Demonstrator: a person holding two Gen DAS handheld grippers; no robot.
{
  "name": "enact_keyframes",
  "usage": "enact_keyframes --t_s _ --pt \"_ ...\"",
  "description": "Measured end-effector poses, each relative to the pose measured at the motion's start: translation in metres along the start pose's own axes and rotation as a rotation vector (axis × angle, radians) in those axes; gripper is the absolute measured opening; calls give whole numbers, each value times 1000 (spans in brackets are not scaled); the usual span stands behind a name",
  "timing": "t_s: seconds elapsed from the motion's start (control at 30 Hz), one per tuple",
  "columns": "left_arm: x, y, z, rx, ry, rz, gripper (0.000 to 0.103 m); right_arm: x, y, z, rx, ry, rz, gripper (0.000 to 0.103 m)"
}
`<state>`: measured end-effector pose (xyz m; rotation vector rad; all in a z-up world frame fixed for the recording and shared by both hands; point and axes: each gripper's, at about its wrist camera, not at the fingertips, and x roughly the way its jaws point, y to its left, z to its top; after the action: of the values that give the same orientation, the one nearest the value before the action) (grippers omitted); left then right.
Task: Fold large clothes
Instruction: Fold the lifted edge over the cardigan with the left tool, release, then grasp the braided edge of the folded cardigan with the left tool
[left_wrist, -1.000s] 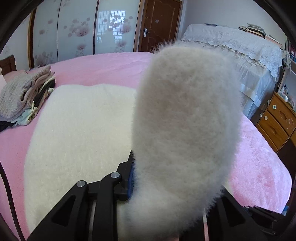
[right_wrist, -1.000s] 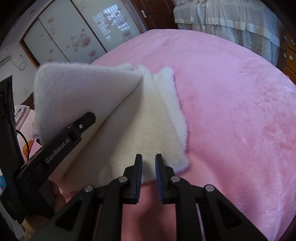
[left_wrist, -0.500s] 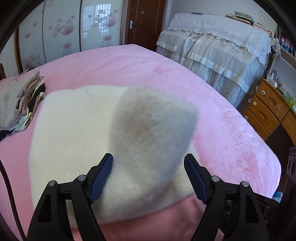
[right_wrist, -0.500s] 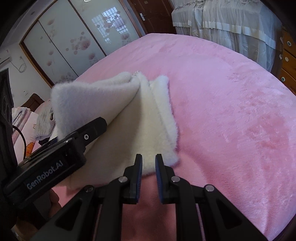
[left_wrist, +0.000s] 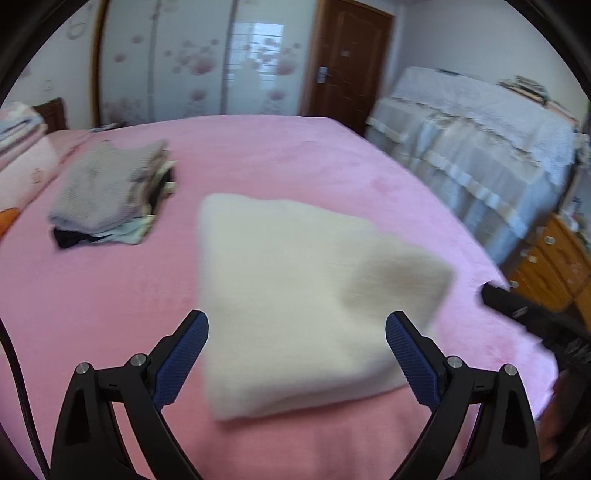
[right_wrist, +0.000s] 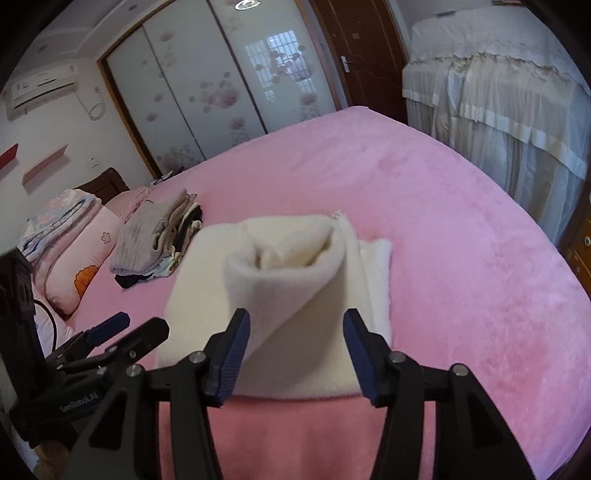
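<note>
One folded cream fleece garment (right_wrist: 295, 295) lengthwise toward the wardrobe (right_wrist: 221, 92).

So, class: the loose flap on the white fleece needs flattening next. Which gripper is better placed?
Probably the right gripper: its open fingers frame the raised flap of the white fleece. The left gripper, also open, faces the flat part.

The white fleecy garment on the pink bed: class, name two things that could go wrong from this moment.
1. The white fleecy garment has a top layer bulging in a loose loop; with the right claw and left claw open, it may spring open.
2. It lies near the pink bed front edge and might slide off.
</note>
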<state>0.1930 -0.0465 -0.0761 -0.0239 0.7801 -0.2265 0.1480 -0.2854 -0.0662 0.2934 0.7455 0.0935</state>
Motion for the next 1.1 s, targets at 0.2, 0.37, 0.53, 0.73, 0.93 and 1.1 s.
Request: enact_keyframes --t_s 0.2,0.37,0.53,0.73,0.93,1.1 --pt "30 58 -14 -139 113 111 96 49 28 35 -120 110 47 58" --pt "43 67 -19 -124 134 102 96 99 28 43 -196 232 19 46" --pt "66 56 -15 -72 142 85 96 108 14 35 -222 291 -8 14" --pt "71 40 -9 -27 152 17 96 59 -20 10 -151 182 -69 7" --pt "88 9 -29 60 213 -39 96 79 -75 -52 58 206 -110 6" --pt "112 -3 -46 84 272 -46 99 98 -84 -70 120 188 -126 7"
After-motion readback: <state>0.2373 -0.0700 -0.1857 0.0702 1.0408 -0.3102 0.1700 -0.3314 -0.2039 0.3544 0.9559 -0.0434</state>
